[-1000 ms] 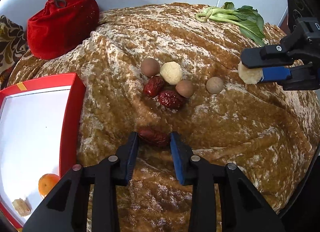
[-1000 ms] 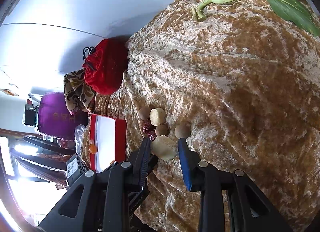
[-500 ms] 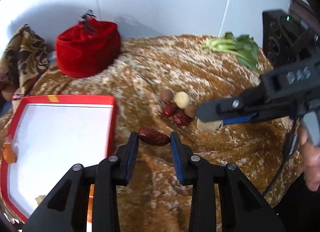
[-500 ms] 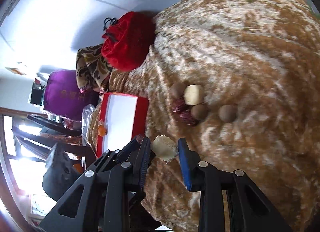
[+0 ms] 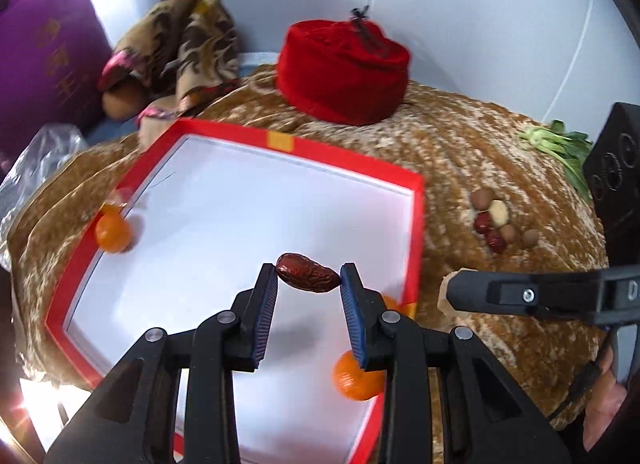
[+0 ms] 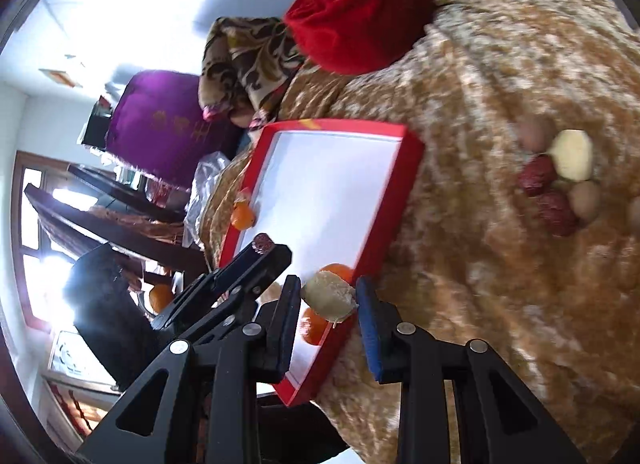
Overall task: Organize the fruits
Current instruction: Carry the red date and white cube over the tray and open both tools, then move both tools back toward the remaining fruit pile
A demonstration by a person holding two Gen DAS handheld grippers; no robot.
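Left wrist view: the left gripper [image 5: 308, 278] clamps a wrinkled, glossy dark-red dried date [image 5: 307, 273] by its two ends between blue ribbed pads, held above the white floor of the shallow red-rimmed box [image 5: 416, 232]. Two round orange mandarins lie in the box, one at the far left edge [image 5: 113, 231], one near the right finger [image 5: 354, 380]. A cluster of small brown, red and pale fruits [image 5: 496, 222] rests on the crushed golden-brown velvet cloth [image 5: 460, 152], well apart from the box. A red velvet drawstring pouch [image 5: 344, 72] sits behind.

Right wrist view: the right gripper [image 6: 328, 300] pinches a pale, rough, lumpy fruit chunk [image 6: 329, 296] just above the box's near red rim.
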